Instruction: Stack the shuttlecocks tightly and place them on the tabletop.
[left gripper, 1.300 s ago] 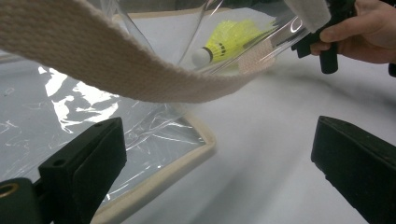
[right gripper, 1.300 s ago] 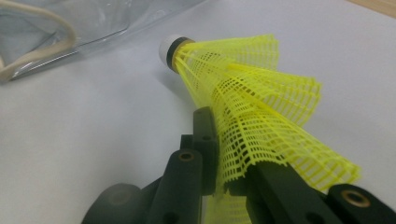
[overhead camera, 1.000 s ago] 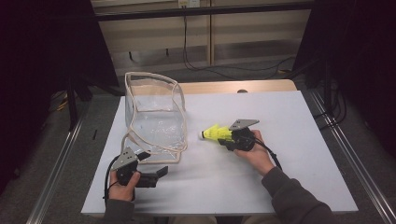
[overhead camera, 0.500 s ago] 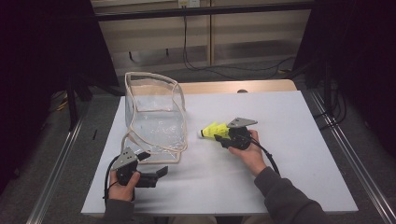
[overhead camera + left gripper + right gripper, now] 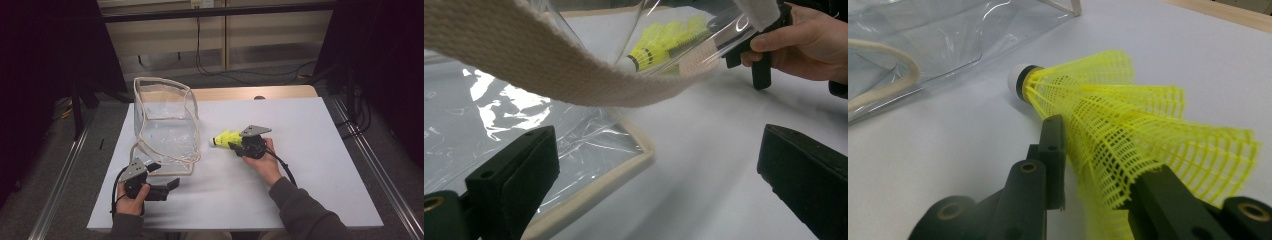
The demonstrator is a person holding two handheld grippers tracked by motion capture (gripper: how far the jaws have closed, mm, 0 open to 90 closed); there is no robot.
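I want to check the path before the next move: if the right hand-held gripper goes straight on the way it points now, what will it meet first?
Probably the clear bag. The right hand-held gripper points its yellow shuttlecock, white tip first, at the bag's near side wall, with bare white table between them. Whether it meets the wall or passes just in front is unclear.

Clear bag [image 5: 165,120] stands upright on the tabletop's [image 5: 310,130] left half near the far edge, its strap [image 5: 150,150] drooping toward the near-left corner. Right half bare out to the right edge; open strip along the near edge.
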